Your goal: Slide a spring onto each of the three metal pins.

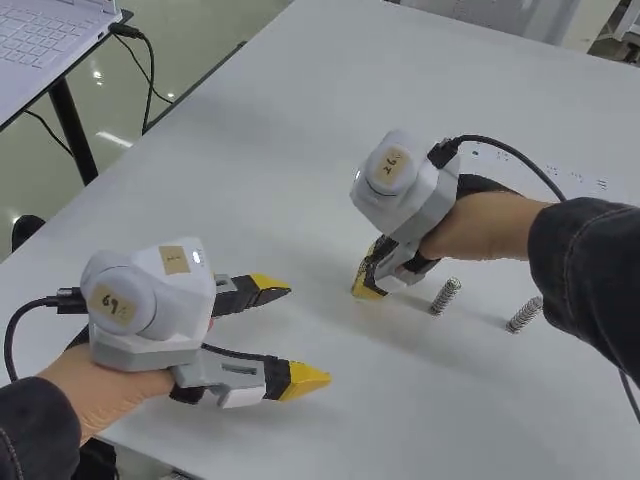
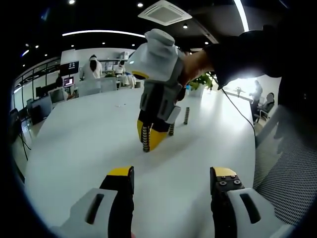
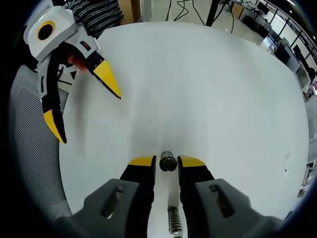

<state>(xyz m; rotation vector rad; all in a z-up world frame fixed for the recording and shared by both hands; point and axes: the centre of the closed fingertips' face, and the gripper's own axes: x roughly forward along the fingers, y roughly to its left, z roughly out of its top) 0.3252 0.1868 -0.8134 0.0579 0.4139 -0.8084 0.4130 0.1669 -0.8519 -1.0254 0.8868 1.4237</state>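
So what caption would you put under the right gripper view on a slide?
Right gripper shut on a spring at the white table, left gripper open nearby.

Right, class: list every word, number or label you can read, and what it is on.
"69": handwritten on the side label of the left gripper.
Its top label: too faint to read.
Round label on the right gripper: handwriting too unclear to read.
Laptop keys: too small to read.

Head view's top-left edge cutting off laptop (image 1: pixel 40 35). In head view, right gripper (image 1: pixel 368 287) tips covering most of clamped spring (image 2: pixel 145 138). In right gripper view, spring's body sinking between jaw housings, running off bottom edge. Background people (image 2: pixel 94 69) showing too small for detail.
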